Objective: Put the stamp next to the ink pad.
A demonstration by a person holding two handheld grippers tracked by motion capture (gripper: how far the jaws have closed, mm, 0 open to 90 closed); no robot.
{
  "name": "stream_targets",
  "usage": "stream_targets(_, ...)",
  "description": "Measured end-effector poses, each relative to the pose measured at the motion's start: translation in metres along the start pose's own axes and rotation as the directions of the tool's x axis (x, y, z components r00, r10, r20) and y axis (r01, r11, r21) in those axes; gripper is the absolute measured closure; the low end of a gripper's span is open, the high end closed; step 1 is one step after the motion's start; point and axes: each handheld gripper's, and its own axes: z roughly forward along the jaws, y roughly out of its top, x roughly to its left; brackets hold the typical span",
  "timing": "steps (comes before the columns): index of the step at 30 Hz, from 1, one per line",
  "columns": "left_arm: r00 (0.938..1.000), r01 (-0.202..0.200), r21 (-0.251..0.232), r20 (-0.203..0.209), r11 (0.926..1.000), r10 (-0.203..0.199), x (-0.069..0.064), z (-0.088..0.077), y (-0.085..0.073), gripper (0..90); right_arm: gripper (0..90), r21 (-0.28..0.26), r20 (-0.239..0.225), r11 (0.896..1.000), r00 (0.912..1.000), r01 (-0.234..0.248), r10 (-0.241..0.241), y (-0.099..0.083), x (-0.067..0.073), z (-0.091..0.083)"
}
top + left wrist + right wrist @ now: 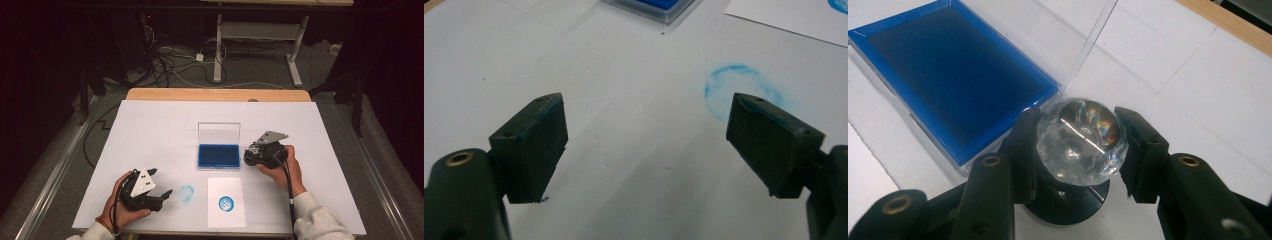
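- Right claw (1079,145) clamped on the stamp's (1080,142) clear faceted knob; stamp's black base sits on the bench (150,135), just right of the open blue ink pad (218,155).
- Left claw (646,142) wide open, empty, near-left, beside a blue ring smudge (739,90).
- Paper sheet (226,202) with blue print, near centre.

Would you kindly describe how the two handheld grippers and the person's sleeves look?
Both grippers are black. The left gripper carries a white three-cornered plate; its jaws are blocky pads with blue smudges. The right gripper carries a grey plate, and a black cable trails back along the wrist. Brass-ringed holes mark the jaw arms. Both sleeves are light grey.
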Motion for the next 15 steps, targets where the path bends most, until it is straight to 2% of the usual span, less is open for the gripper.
stream_targets(15, 1.0, 0.001, 0.006, 0.0, 1.0, -0.001, 0.0, 0.0008, -0.0001, 16.4, 54.9, 0.0, -0.004, 1.0, 1.0, -0.004, 0.004, 0.0007, -0.0005, -0.001)
